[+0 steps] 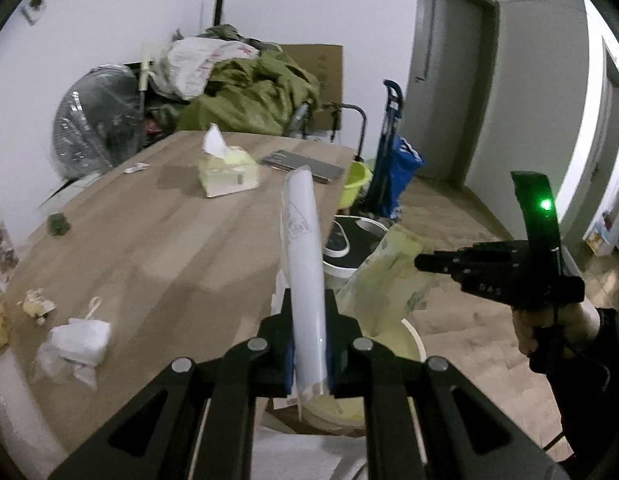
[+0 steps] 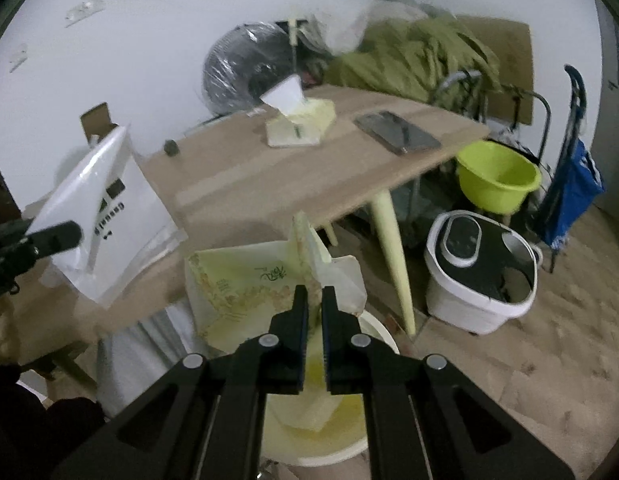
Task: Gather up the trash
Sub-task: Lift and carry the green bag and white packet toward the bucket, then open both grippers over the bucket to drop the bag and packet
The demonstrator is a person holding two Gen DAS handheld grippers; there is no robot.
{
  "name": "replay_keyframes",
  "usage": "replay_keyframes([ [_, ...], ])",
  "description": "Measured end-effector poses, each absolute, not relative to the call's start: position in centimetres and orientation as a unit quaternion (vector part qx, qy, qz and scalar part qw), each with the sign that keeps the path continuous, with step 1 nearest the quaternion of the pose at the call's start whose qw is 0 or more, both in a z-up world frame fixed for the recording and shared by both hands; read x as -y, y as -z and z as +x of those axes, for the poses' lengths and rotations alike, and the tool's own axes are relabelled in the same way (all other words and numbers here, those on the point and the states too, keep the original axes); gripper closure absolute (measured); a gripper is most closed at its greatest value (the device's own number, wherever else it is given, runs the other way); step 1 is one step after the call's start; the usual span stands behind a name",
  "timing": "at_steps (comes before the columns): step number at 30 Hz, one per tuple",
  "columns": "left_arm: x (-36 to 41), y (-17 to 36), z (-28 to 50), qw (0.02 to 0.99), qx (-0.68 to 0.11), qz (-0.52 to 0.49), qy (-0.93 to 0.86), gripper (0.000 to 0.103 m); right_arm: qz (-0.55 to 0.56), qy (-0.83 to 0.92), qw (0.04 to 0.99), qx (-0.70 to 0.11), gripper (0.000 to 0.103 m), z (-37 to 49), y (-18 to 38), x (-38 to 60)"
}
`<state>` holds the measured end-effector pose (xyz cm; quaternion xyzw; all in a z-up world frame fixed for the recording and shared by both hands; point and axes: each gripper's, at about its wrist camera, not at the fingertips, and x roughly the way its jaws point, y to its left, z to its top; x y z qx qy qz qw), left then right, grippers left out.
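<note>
Left tool [image 1: 308, 336] clamped on white packet [image 1: 303, 248], long axis pointing away. Right tool [image 2: 315, 300] pinching yellow wrapper [image 2: 249, 284], seemingly directly above the bin [image 2: 385, 340], nearer.

dim, flat indoor light, cool grey cast in both views. strong fisheye bending at edges, black vignette in corners. motion blur seen throughout; right wrist view softer. green lamp [image 1: 545, 204] glowing at right of left wrist view. faint sheen noted on table [image 1: 157, 248], soft shadows only.
</note>
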<state>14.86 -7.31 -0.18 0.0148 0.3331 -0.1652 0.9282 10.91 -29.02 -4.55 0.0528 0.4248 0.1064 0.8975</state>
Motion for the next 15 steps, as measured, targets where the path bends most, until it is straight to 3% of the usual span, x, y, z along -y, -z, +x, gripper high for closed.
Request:
replay_keyframes([
  [3, 8.5, 0.5, 15.2, 0.924, -0.336, 0.023, 0.181, 0.093, 0.045, -0.094, 0.887, -0.45, 0.095, 10.6, 6.1, 29.4],
  [5, 9.2, 0.8, 15.6, 0.921, -0.339, 0.028, 0.189, 0.093, 0.042, -0.086, 0.883, -0.459, 0.084, 10.3, 6.7, 29.5],
  [7, 9.8, 1.2, 15.9, 0.917, -0.345, 0.033, 0.198, 0.093, 0.044, -0.084, 0.881, -0.464, 0.064, 10.0, 7.2, 29.6],
  [15, 12.9, 2.9, 17.2, 0.895, -0.368, 0.059, 0.244, 0.093, 0.054, -0.055, 0.88, -0.468, 0.061, 9.1, 7.5, 31.3],
])
